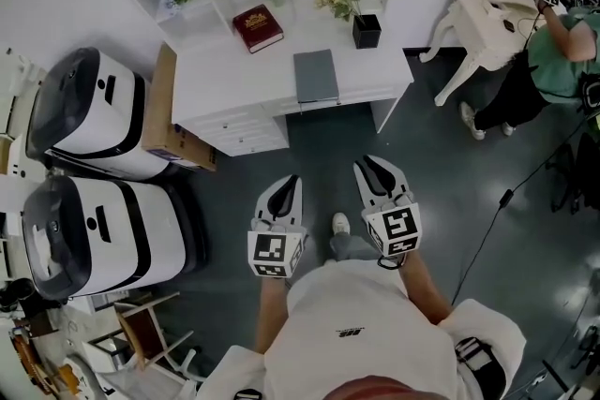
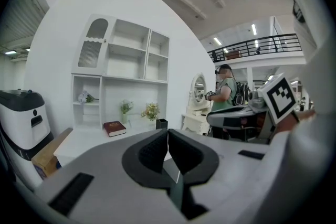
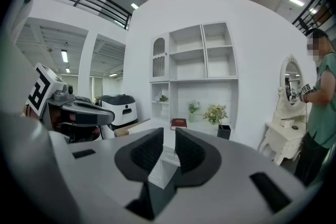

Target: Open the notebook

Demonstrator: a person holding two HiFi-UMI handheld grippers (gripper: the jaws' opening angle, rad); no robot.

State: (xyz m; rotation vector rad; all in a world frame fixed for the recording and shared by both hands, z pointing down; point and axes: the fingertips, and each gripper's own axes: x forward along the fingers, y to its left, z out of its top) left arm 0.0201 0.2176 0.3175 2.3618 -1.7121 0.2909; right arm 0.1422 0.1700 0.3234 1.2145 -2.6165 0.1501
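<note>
A closed grey notebook lies on the white desk, near its front edge. Both grippers hang over the dark floor, short of the desk, and point at it. My left gripper has its pads touching at the tips, with nothing between them. Only a narrow gap separates the jaws of my right gripper, and that gap is empty. The notebook does not show in either gripper view, where the jaws cover the desk's front.
A red book and a black vase of flowers stand further back on the desk. Two white machines and a cardboard box are at its left. A person stands by a white dressing table.
</note>
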